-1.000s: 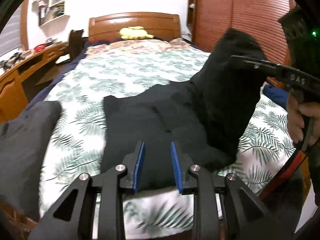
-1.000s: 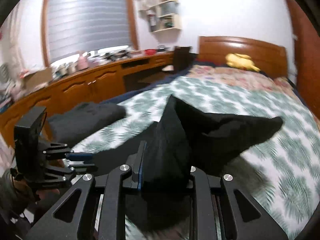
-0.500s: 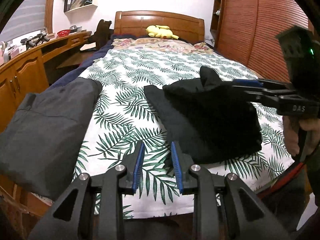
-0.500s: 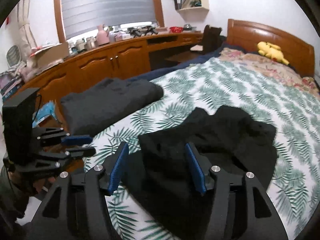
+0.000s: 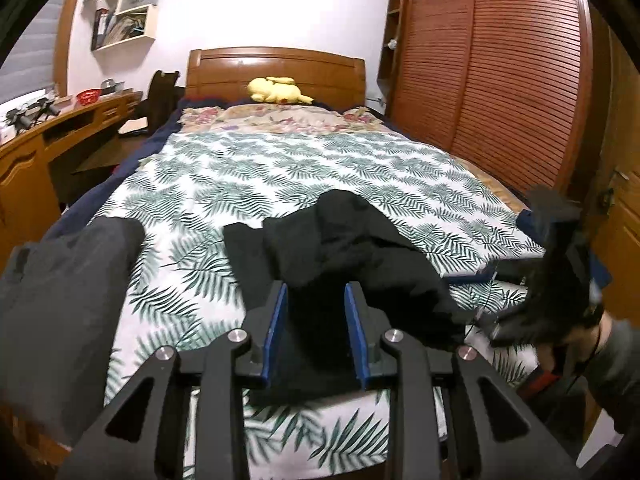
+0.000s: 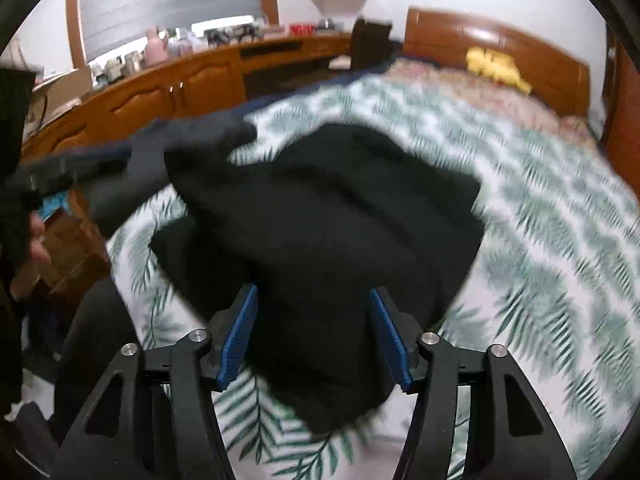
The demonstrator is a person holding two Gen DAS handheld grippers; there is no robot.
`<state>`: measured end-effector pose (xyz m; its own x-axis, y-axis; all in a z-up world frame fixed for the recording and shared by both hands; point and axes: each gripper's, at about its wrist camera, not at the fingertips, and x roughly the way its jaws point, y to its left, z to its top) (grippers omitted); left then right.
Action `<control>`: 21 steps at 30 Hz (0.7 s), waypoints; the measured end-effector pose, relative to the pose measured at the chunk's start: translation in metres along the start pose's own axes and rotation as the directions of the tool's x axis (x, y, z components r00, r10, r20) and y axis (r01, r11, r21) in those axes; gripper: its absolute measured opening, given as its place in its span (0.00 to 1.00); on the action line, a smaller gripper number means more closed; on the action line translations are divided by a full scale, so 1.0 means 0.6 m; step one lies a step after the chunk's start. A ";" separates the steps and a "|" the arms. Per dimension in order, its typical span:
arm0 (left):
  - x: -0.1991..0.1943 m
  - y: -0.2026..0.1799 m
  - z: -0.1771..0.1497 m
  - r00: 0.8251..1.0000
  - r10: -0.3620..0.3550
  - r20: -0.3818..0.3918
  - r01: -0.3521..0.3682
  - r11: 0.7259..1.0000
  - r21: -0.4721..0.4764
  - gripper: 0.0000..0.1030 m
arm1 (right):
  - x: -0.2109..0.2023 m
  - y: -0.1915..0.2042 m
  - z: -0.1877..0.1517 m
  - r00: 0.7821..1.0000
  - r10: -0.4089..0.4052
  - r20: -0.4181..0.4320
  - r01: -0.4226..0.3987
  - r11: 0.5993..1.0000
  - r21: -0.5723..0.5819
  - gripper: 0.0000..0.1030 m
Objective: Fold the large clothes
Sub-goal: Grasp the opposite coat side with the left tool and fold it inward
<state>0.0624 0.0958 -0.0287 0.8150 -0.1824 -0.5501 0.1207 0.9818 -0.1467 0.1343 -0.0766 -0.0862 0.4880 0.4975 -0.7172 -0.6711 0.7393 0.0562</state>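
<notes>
A black garment [image 5: 352,264] lies folded over in a loose heap near the foot of the bed; it also shows in the right wrist view [image 6: 332,224]. My left gripper [image 5: 316,332] is open and empty, its blue pads just above the garment's near edge. My right gripper [image 6: 314,338] is open wide and empty, hovering over the garment's near part. In the left wrist view the right gripper [image 5: 552,292] is a blur at the right bed edge. In the right wrist view the left gripper [image 6: 68,168] shows at the left.
A folded dark grey garment [image 5: 68,292] lies at the bed's left corner. The bed has a leaf-print cover [image 5: 304,172], a wooden headboard [image 5: 276,68] and a yellow plush toy [image 5: 276,90]. A wooden desk [image 5: 36,136] runs along the left, a slatted wardrobe [image 5: 500,80] on the right.
The right gripper carried a lifted part of the black garment across, let it go and opened. Both grippers have since moved back over the garment; the right view is blurred with motion.
</notes>
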 end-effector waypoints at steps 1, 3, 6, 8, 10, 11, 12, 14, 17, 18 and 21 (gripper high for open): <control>0.006 -0.004 0.003 1.000 -0.008 -0.007 0.008 1.000 0.001 0.27 | 0.007 -0.001 -0.011 1.000 0.005 -0.007 -0.005 1.000 0.000 0.53; 0.022 -0.009 0.006 0.999 -0.020 -0.027 0.020 1.000 0.002 0.27 | 0.014 -0.001 -0.026 1.000 0.008 -0.008 -0.008 1.000 0.000 0.53; 0.046 -0.015 0.007 0.998 -0.013 -0.058 0.013 1.000 0.011 0.27 | 0.016 -0.004 -0.041 1.000 0.022 0.003 -0.022 1.000 0.013 0.53; 0.061 -0.019 0.005 0.997 -0.004 -0.078 0.005 1.000 0.022 0.28 | 0.015 -0.006 -0.043 1.000 0.024 0.009 -0.025 1.000 0.016 0.53; 0.077 -0.023 0.003 0.995 0.007 -0.095 -0.004 1.000 0.031 0.28 | 0.012 -0.008 -0.044 0.999 0.029 0.014 -0.029 0.999 0.020 0.53; 0.084 -0.021 0.003 0.995 0.013 -0.104 -0.010 1.000 0.028 0.28 | 0.011 -0.009 -0.044 0.999 0.029 0.017 -0.029 0.999 0.021 0.53; 0.089 -0.022 0.002 0.994 0.020 -0.107 -0.018 1.000 0.024 0.28 | 0.010 -0.008 -0.043 0.999 0.028 0.018 -0.028 0.999 0.021 0.53; 0.098 -0.015 0.003 0.994 0.028 -0.108 -0.026 1.000 0.012 0.28 | 0.008 -0.007 -0.043 1.000 0.020 0.022 -0.020 1.000 0.019 0.53; 0.101 -0.014 0.002 0.994 0.024 -0.110 -0.021 0.999 0.027 0.25 | -0.005 -0.013 -0.044 0.999 0.011 0.038 -0.012 0.999 0.035 0.53; 0.100 -0.014 0.000 0.993 0.013 -0.113 -0.008 0.999 0.038 0.19 | -0.009 -0.016 -0.043 0.999 0.012 0.044 -0.014 0.999 0.044 0.53; 0.095 -0.018 -0.005 0.992 -0.005 -0.129 0.014 0.998 0.068 0.06 | -0.031 -0.031 -0.036 0.997 0.020 0.079 -0.026 0.997 0.076 0.53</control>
<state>0.1060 0.0744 -0.0612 0.7343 -0.1925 -0.6510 0.1703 0.9805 -0.0978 0.1256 -0.1097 -0.0891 0.5172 0.5461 -0.6589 -0.6387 0.7588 0.1275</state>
